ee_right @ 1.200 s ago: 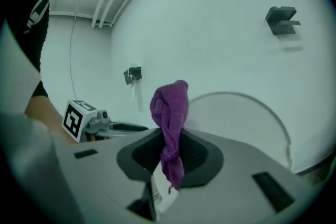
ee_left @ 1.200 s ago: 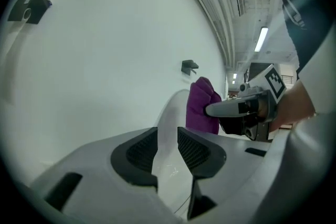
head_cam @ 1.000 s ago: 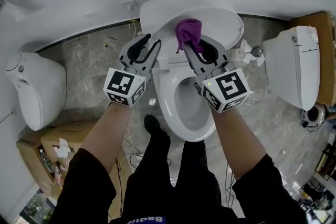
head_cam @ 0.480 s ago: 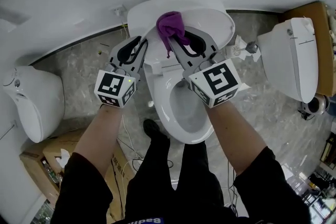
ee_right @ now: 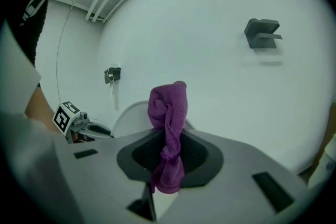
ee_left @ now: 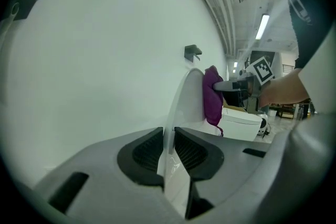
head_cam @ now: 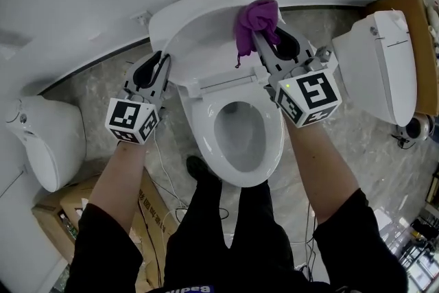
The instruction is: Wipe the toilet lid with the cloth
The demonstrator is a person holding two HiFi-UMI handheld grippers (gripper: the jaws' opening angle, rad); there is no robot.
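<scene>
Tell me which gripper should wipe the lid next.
Right. The right gripper holds the purple cloth against the raised lid; the fingers of the left gripper have just been closing on the lid's edge.

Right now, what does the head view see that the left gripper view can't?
Only the head view shows the bowl, the person's legs, a left toilet, a right toilet and a box. Only the left gripper view shows a ceiling light and, close up, the left gripper pads pinching the lid edge; its jaws have just been closing. Both show the lid, the cloth and the right gripper holding it.
</scene>
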